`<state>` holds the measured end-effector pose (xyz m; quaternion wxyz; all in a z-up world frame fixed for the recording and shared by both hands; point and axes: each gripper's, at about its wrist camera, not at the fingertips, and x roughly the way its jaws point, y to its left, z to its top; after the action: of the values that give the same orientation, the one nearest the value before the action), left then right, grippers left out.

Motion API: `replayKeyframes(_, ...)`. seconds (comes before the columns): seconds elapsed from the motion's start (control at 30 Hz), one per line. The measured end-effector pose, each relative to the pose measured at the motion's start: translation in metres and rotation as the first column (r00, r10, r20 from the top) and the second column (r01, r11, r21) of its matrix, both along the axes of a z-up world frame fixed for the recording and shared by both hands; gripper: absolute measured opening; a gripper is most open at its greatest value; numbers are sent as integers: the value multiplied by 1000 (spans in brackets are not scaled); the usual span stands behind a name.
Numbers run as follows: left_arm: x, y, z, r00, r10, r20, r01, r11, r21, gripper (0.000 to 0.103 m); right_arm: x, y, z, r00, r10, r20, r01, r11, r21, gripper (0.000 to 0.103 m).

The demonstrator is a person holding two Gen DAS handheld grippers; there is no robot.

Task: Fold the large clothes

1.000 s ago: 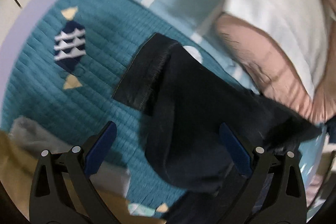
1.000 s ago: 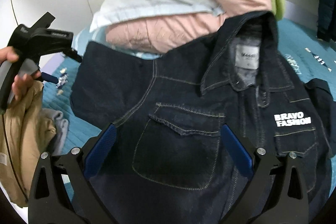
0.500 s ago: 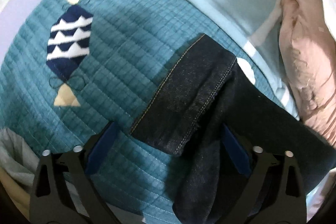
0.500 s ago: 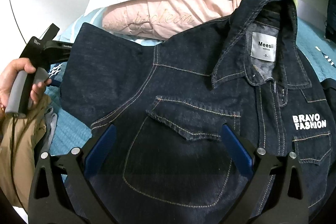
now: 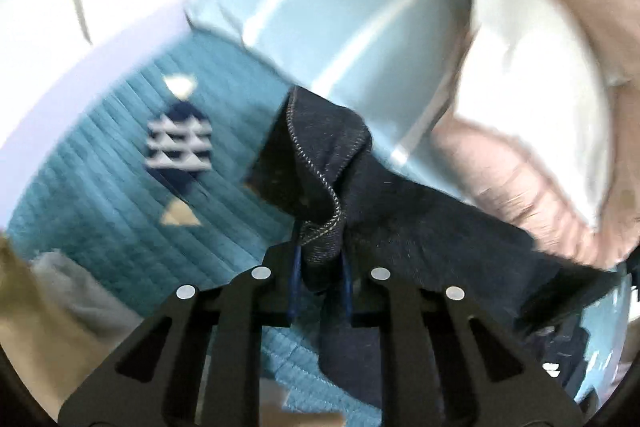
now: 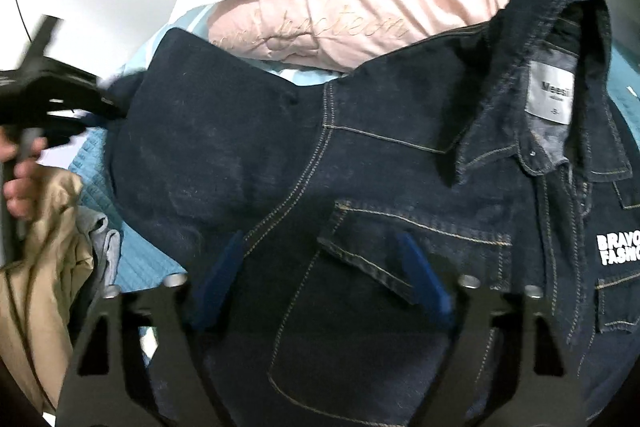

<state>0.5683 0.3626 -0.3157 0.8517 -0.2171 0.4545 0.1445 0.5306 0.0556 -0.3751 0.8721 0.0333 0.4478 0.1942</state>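
Observation:
A dark denim jacket (image 6: 360,147) lies front up on the bed, collar at the upper right, label showing. Its sleeve (image 5: 420,219) runs out to the left. My left gripper (image 5: 320,279) is closing, and its blue pads pinch the stitched cuff (image 5: 320,163), which stands up crumpled above them. In the right wrist view a hand (image 6: 20,167) holds that gripper at the left edge, at the sleeve's end. My right gripper (image 6: 320,279) hovers low over the chest pocket (image 6: 360,307). Its jaws are closing with denim between them, and the pads show no squeeze.
A teal quilt (image 5: 100,187) with a fish pattern covers the bed. A light blue pillow (image 5: 340,27), a white pillow (image 5: 532,75) and a pink duvet (image 6: 340,19) pile up behind the jacket. Tan clothing (image 6: 40,267) and a grey garment (image 6: 104,247) lie at the left.
My left gripper went from wide open to pinching the cuff and lifted it off the quilt. My right gripper's jaws narrowed and came lower over the chest pocket.

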Motion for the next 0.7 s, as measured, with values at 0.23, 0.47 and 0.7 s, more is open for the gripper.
replayKeyframes(0.23, -59, -27, 68, 988, -49, 147, 43, 998, 40, 15, 19, 32, -14, 990, 128, -58, -121, 986, 116, 10)
replayKeyframes(0.47, -90, -109, 103, 971, -169, 172, 133, 970, 203, 15, 41, 20, -35, 968, 145, -203, -90, 961, 260, 13)
replayKeyframes(0.7, -79, -218, 116, 923, -328, 201, 257, 914, 313, 15, -4, -100, 27, 998, 9, -55, 9, 948, 317, 19)
